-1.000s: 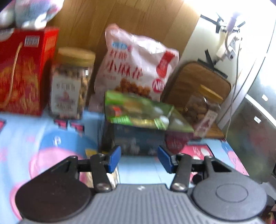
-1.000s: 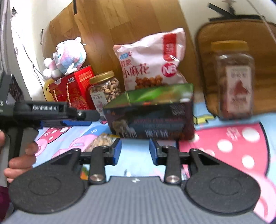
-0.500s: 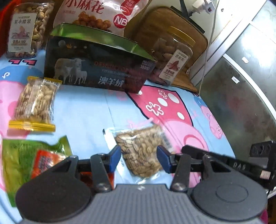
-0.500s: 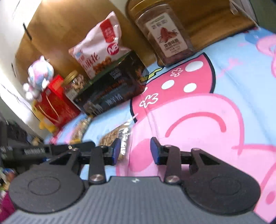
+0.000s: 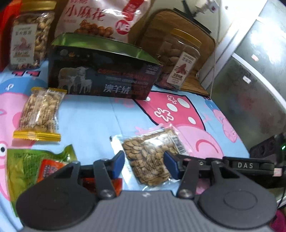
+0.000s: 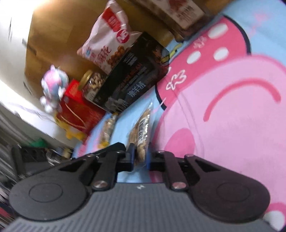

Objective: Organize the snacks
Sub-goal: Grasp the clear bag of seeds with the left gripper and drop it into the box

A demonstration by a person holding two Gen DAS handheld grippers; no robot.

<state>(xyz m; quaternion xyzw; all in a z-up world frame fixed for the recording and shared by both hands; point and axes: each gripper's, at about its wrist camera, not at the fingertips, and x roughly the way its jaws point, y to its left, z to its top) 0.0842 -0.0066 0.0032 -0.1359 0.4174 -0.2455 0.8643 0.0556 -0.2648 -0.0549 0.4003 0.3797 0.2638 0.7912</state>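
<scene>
Blue and pink cartoon cloth (image 5: 93, 114) underneath everything, spread flat, with brown wood behind. Lined up along the back: a nut jar (image 5: 28, 44), a big pink bag (image 5: 100, 16), a dark box (image 5: 107, 78) with a green flap on top, and a second jar (image 5: 180, 58) off to one side. All standing up, probably as the tidy row for the big things. Maybe the dark box as the home for the little packs, but hard to be sure. Lying loose in front: a peanut pack (image 5: 39, 114) just beside the box, a green bag (image 5: 26, 166) down at the near edge, and a clear seed pack (image 5: 148, 158) flat on the cloth in the middle. Left hand-held gripper (image 5: 144, 160) low over the seed pack, jaws just opened wider and now spread, one finger on each side of the pack, not squeezing it. Likely held there to keep the pack from sliding away. Right hand-held gripper (image 6: 140, 158) tipped over on its side, low along the cloth, jaws just squeezed together and now pinching the near end of that same seed pack. Tipped like that probably to catch the thin edge of a flat pack. Rest of the pack lying on the cloth, not lifted yet. Far off past it, in the back corner: a red box (image 6: 78, 110) and a soft toy (image 6: 53, 87), both blurry. Shiny wrapper and only a small bite on it, so an easy slip once pulled up.
</scene>
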